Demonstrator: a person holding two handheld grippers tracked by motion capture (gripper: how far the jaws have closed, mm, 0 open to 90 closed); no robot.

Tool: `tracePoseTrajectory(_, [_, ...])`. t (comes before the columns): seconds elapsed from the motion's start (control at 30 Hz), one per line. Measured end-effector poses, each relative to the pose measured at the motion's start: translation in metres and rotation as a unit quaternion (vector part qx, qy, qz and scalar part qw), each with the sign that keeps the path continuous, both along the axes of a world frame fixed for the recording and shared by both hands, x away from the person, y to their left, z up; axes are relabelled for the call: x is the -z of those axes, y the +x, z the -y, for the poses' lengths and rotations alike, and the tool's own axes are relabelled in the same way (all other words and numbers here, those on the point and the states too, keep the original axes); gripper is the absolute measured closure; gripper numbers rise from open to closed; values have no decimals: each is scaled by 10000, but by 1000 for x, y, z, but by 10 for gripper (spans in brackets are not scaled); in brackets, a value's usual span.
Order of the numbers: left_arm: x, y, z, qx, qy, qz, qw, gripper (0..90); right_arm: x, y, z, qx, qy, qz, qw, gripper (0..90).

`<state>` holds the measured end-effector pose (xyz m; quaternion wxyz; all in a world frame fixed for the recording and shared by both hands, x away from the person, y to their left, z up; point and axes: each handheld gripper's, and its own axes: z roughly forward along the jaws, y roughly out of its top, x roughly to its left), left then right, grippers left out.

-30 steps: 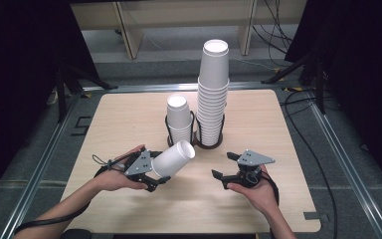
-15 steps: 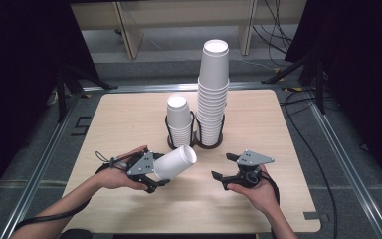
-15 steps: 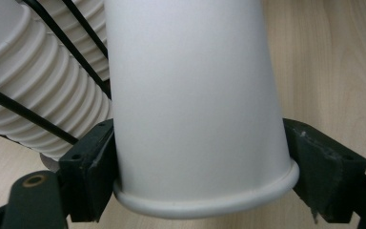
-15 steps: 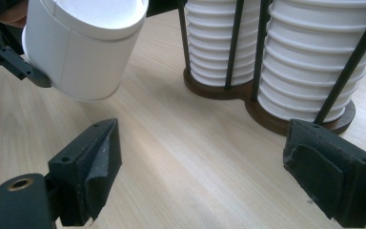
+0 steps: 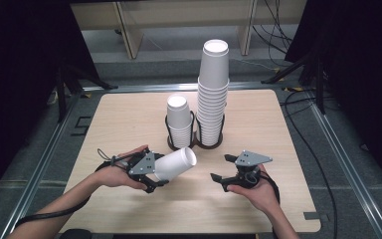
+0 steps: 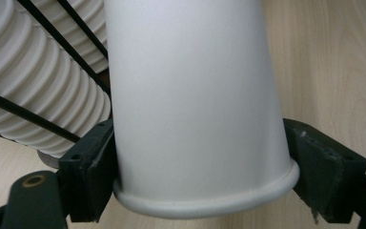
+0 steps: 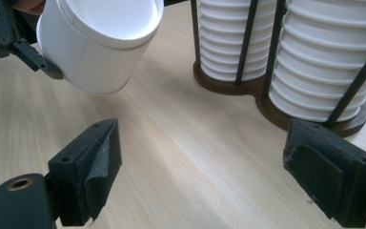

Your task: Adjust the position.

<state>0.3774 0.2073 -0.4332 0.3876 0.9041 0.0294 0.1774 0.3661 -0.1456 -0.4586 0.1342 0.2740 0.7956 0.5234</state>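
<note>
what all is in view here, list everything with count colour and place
held paper cup: one, white, clamped on its side in the left gripper, above the near table
short cup stack: one, white, left bay of the rack
tall cup stack: one, white, right bay of the rack
cup rack: one, dark base with black wire uprights, table centre
table: one, light wood
cables: several, black, on the floor to the right and behind the table
left gripper: one, black with grey plate, near left, shut on the cup
right gripper: one, black with grey plate, near right, jaws wide apart, empty
hands: two, one on each gripper
</note>
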Motion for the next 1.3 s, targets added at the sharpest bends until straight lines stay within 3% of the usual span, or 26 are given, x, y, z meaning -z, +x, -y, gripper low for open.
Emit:
tracePoseTrajectory(0.37, [-3, 0, 1, 150, 257, -54, 9995, 180, 0, 1, 0, -195, -81, 11, 9998, 134])
tracePoseTrajectory(0.67, [-5, 1, 3, 235, 297, -10, 9993, 180, 0, 2, 0, -326, -105, 18, 9994, 134])
tracePoseTrajectory(0.73, [-5, 0, 3, 231, 301, -14, 9993, 180, 0, 1, -1, -314, -68, -111, 9994, 134])
tracePoseTrajectory(0.83, [-7, 0, 4, 279, 361, -10, 9990, 180, 0, 3, -2, -499, -171, 27, 9986, 134])
tracePoseTrajectory(1.0, [-8, 0, 4, 329, 405, -34, 9986, 180, 1, 3, -3, -543, -211, -8, 9983, 135])
tracePoseTrajectory(1.1, [-8, -1, 4, 341, 460, -7, 9984, 180, 1, 5, -4, -600, -266, 94, 9978, 134])
tracePoseTrajectory(1.17, [-8, -1, 4, 360, 469, 3, 9982, 179, 2, 3, -4, -588, -243, -65, 9980, 134])
tracePoseTrajectory(1.3, [-8, -1, 4, 413, 481, -24, 9980, 180, 2, 2, -5, -612, -245, -61, 9978, 134])
